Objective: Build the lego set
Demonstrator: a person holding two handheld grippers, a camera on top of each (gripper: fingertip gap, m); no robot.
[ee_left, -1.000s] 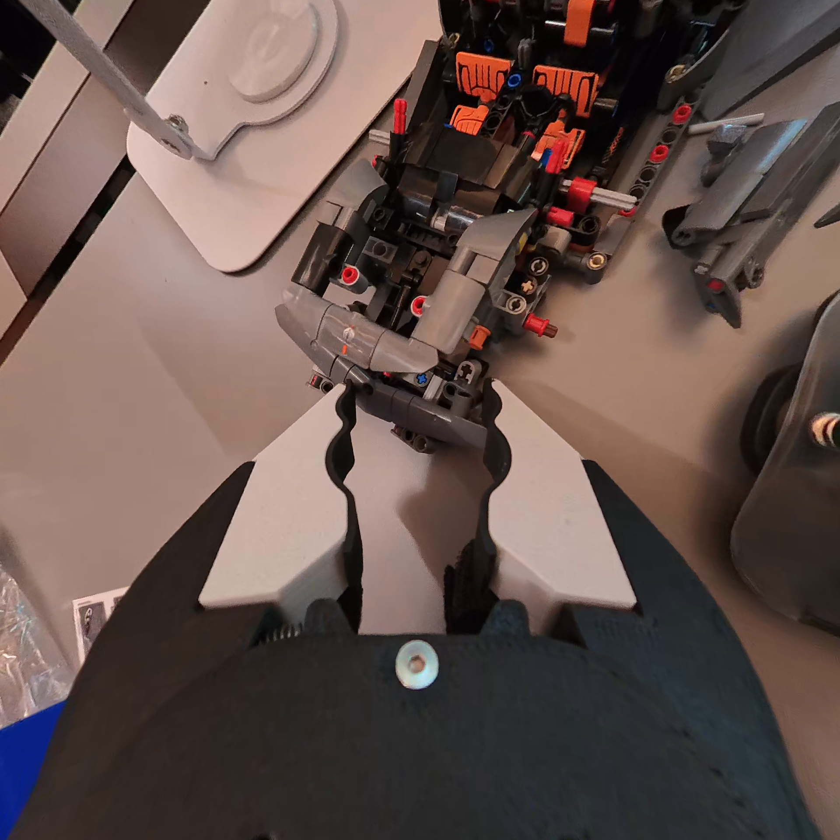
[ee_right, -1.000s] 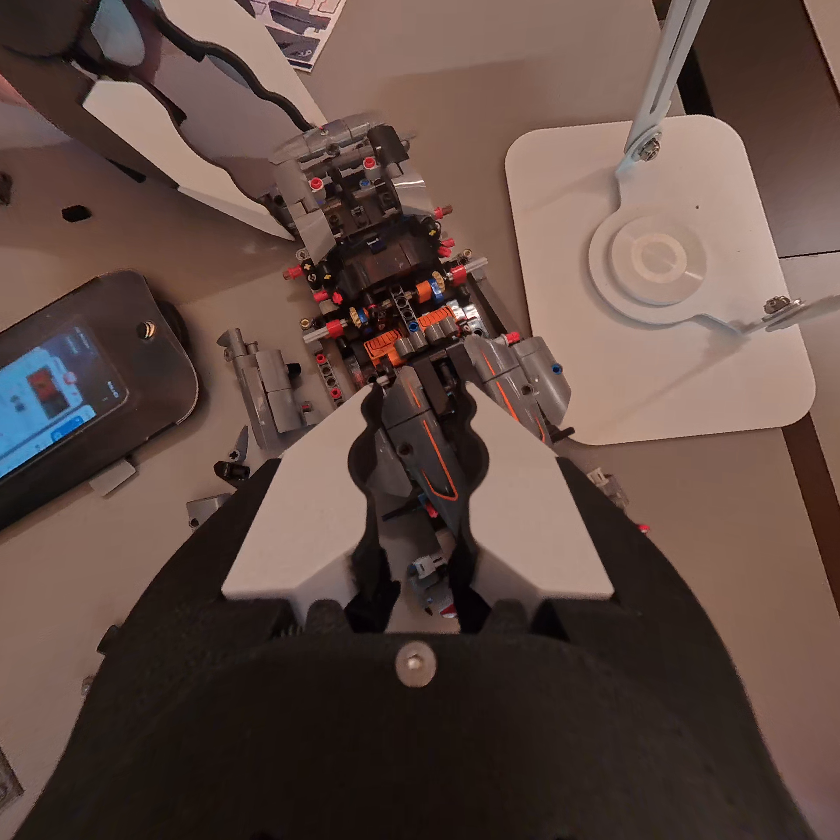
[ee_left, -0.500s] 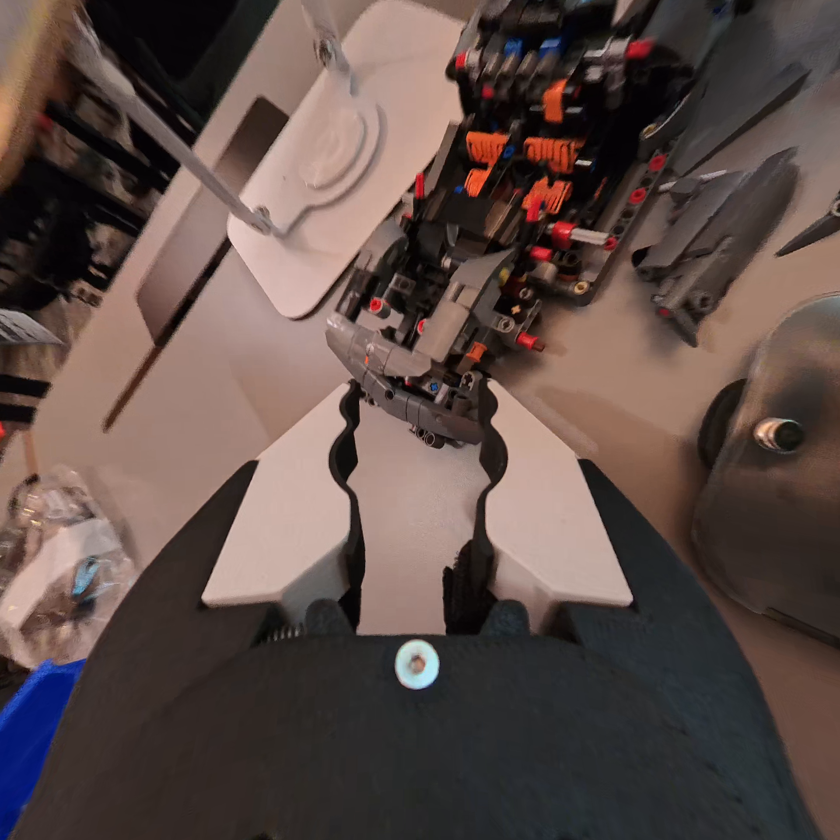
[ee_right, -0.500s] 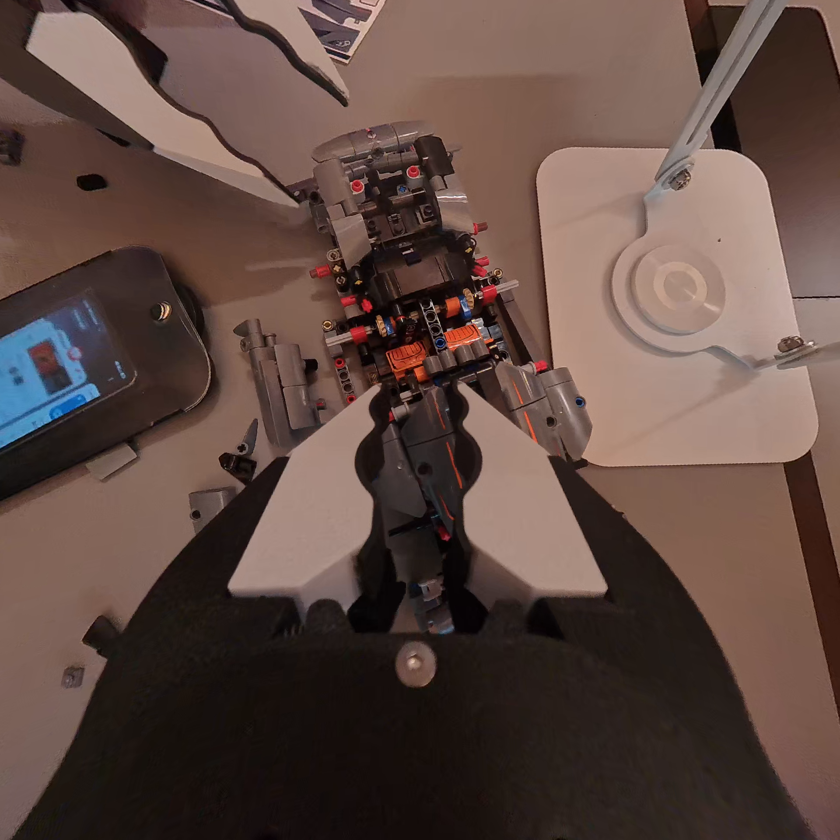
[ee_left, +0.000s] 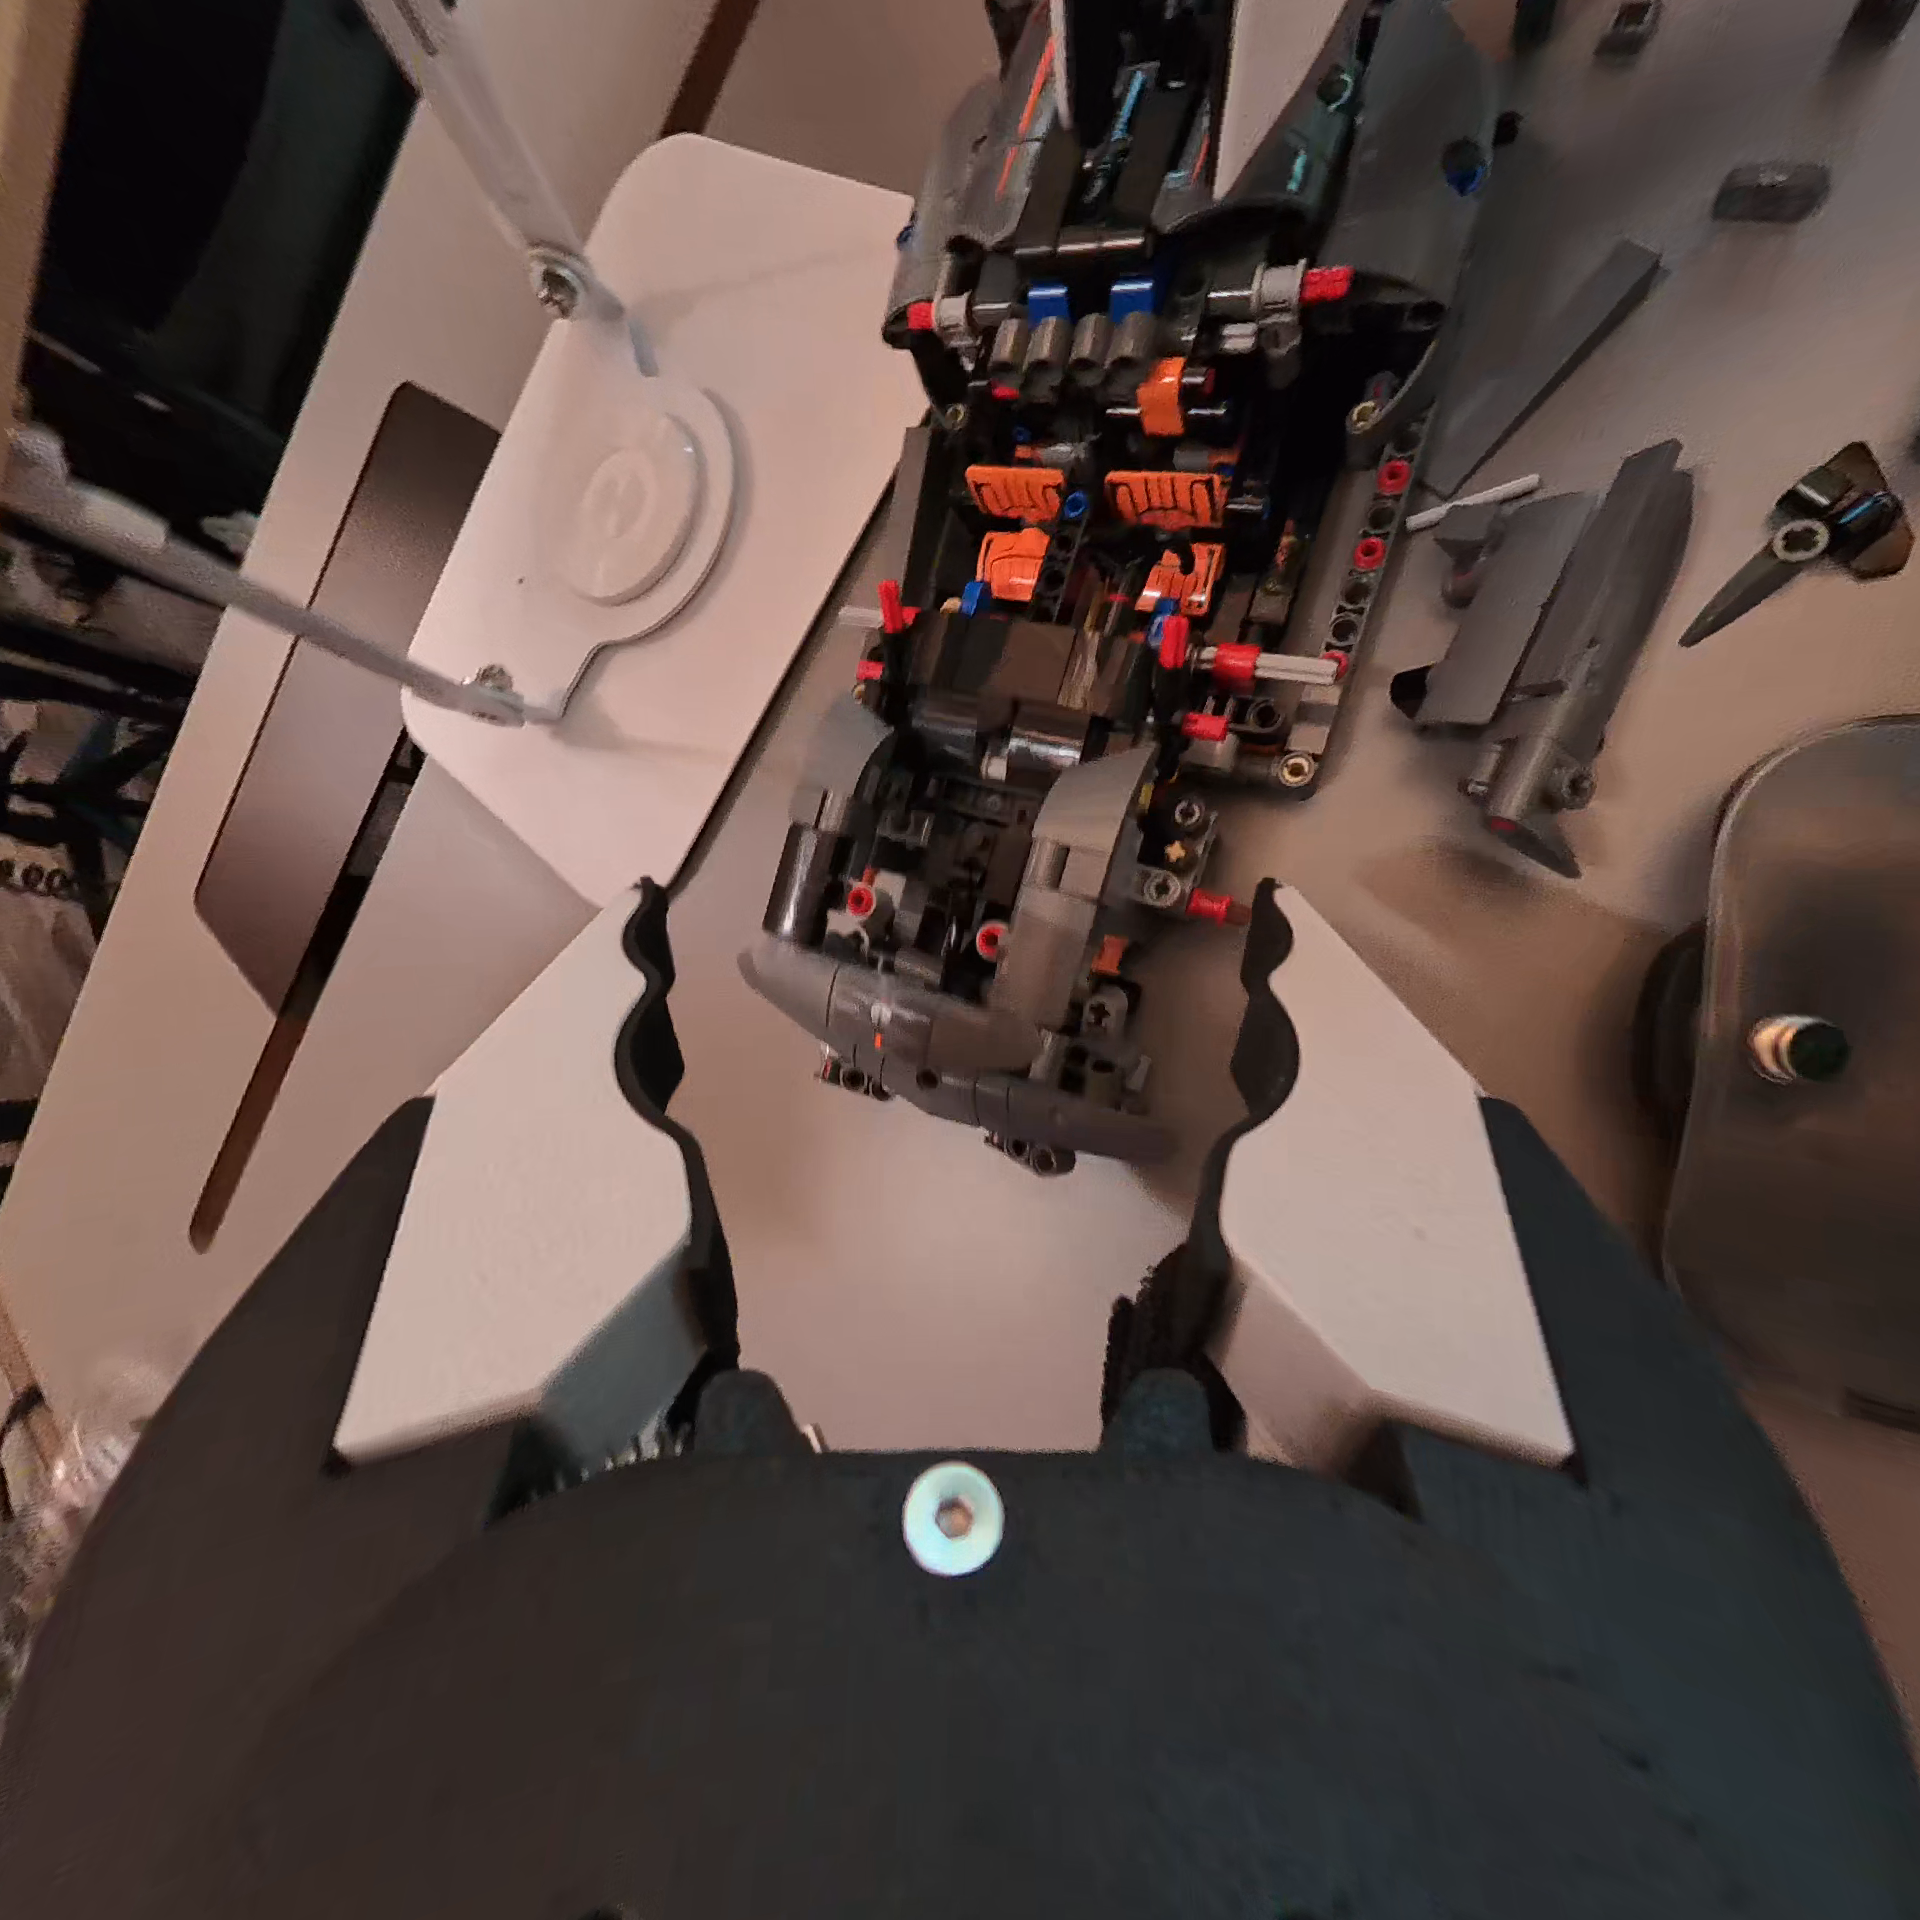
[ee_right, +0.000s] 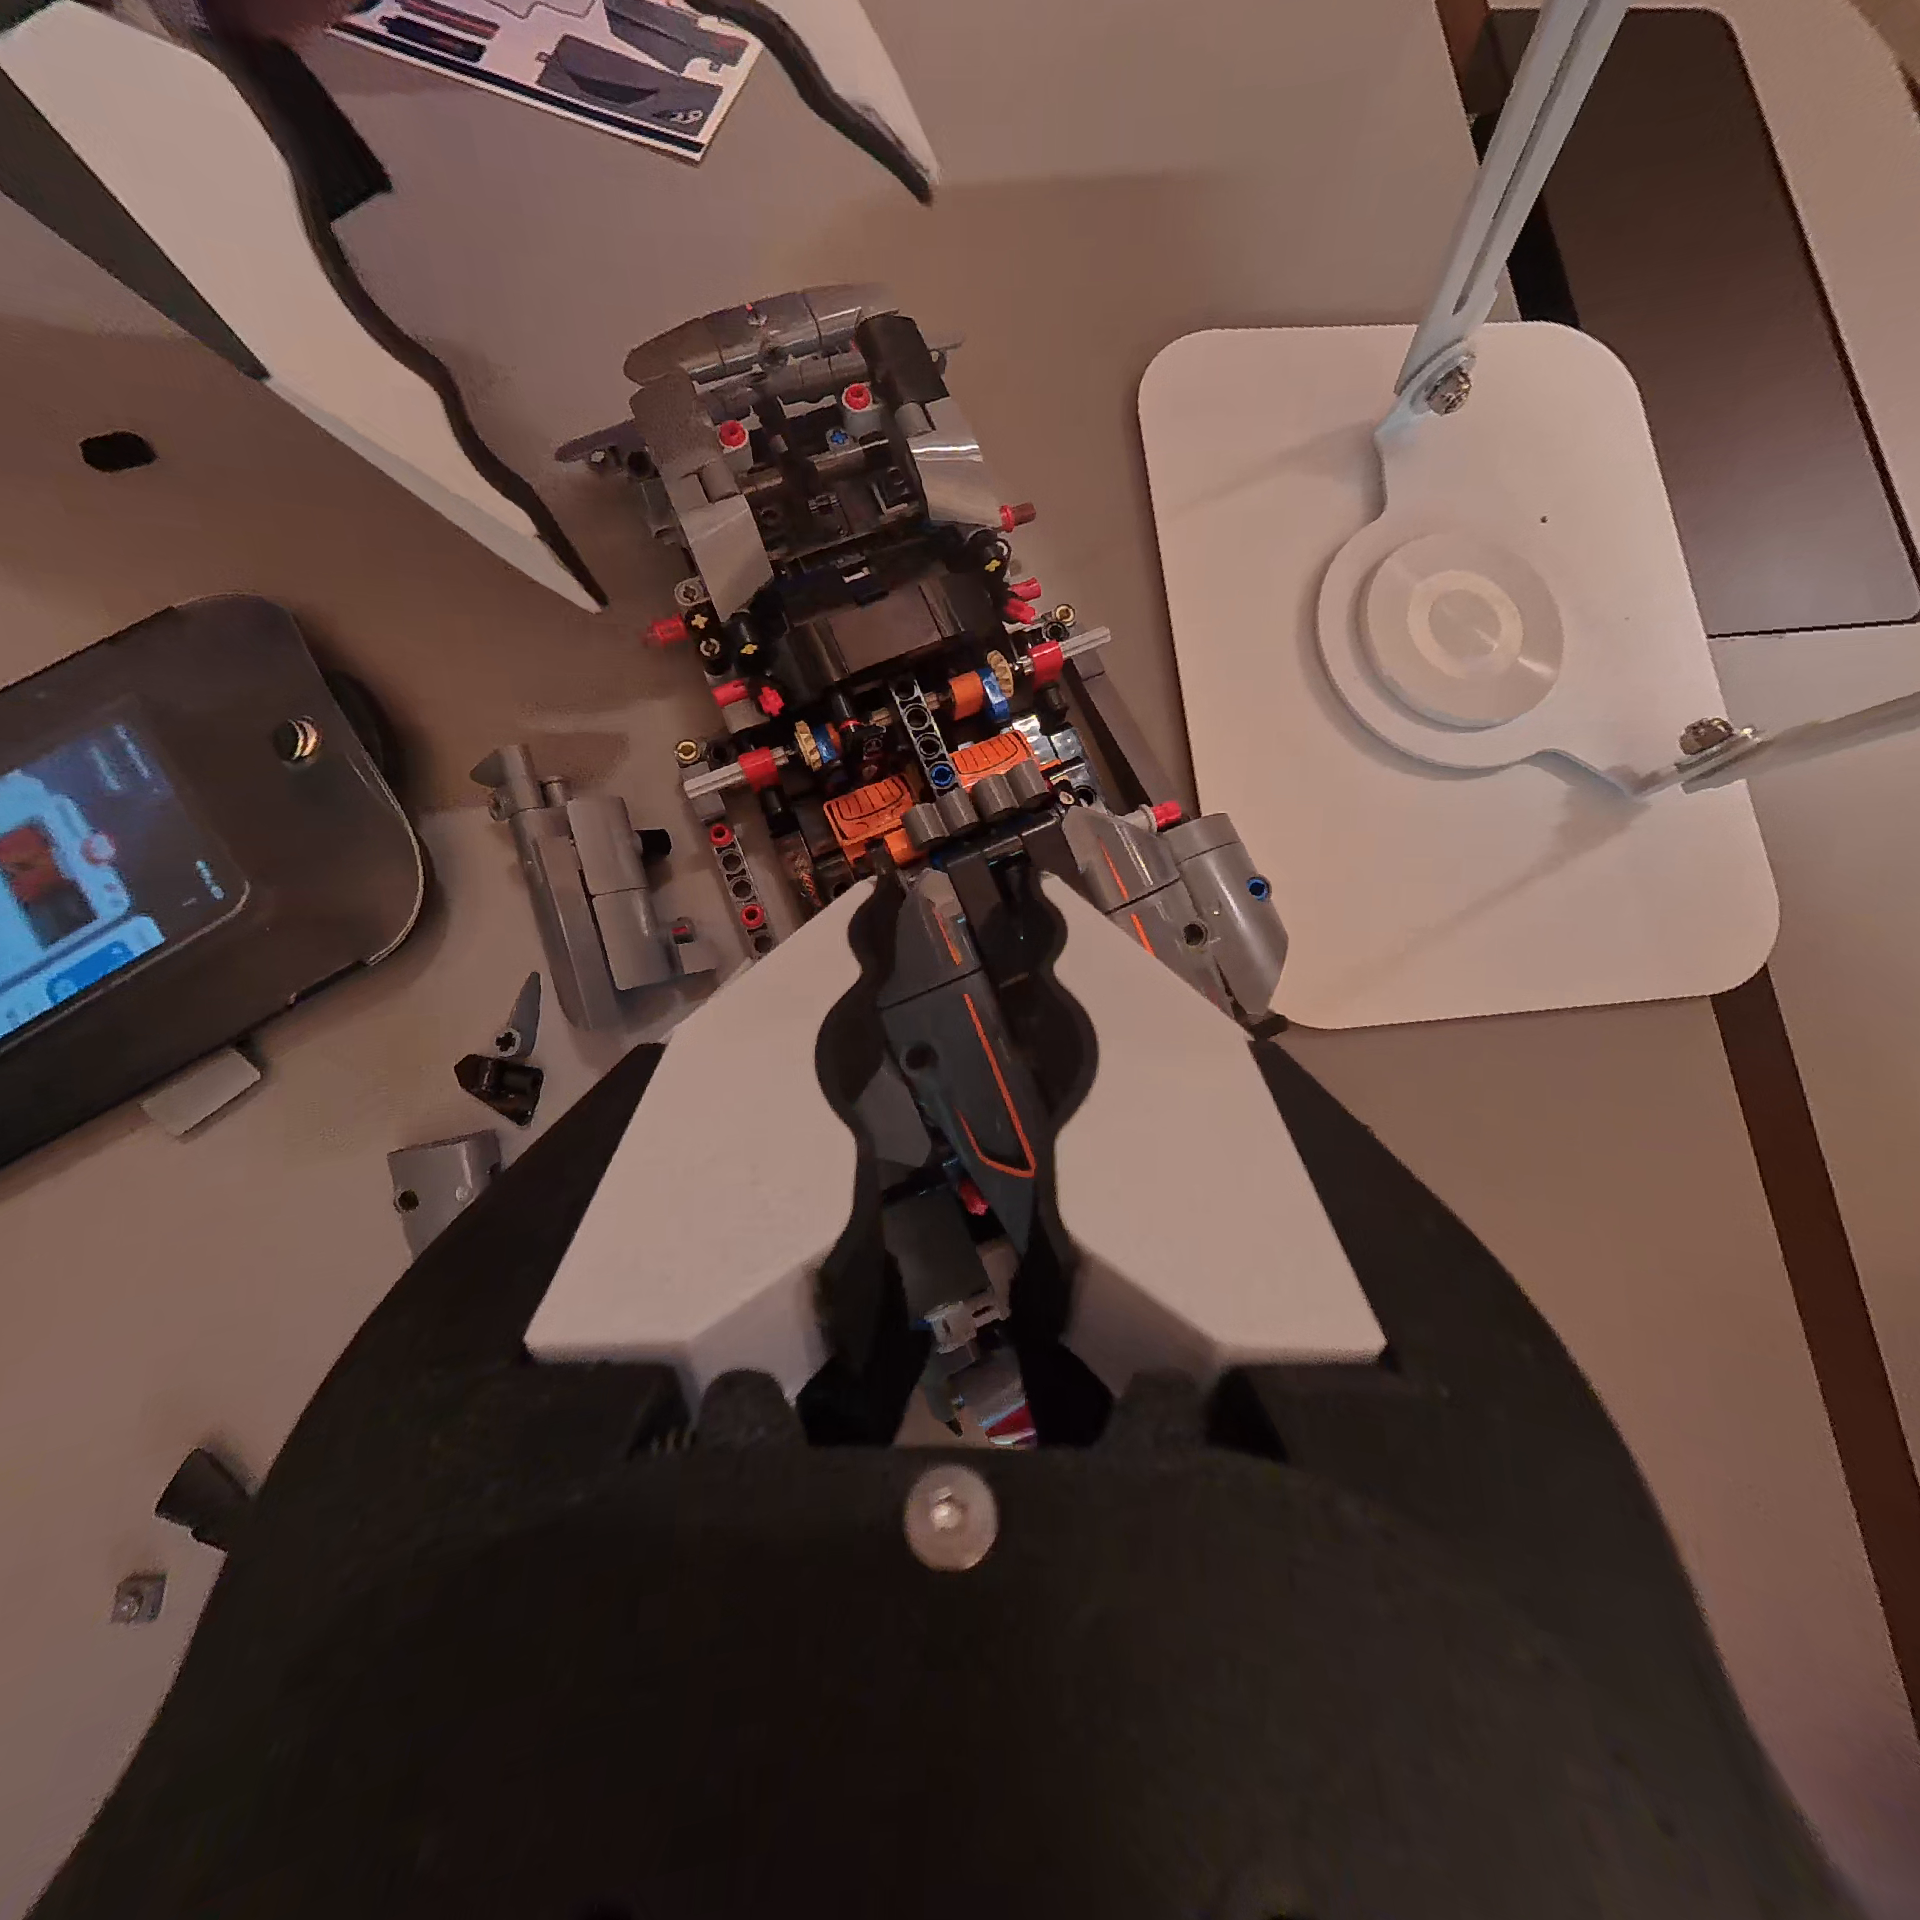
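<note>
The partly built Lego car [ee_left: 1091,665], dark grey and black with orange and red parts, lies on the table. My left gripper [ee_left: 956,899] is open wide, and the car's grey front end shows between its fingers without touching them. My right gripper [ee_right: 956,891] is shut on the car's dark grey rear panel [ee_right: 951,1039], which has an orange stripe. The car [ee_right: 852,623] runs away from the right gripper. The left gripper [ee_right: 758,395] shows open at the car's far end. The right gripper's white fingers [ee_left: 1070,94] show at the top of the left wrist view.
A white stand base [ee_right: 1455,675] lies right of the car and also shows in the left wrist view [ee_left: 644,499]. A phone in a holder [ee_right: 156,852] sits left. A loose grey sub-assembly [ee_right: 603,894], small parts [ee_right: 509,1060] and a printed sheet [ee_right: 582,62] lie around. Across from one pair of fingers to the other is roughly 12 cm.
My left gripper has opened wider and drawn back from the car's front end. My right gripper has stayed shut on the rear panel.
</note>
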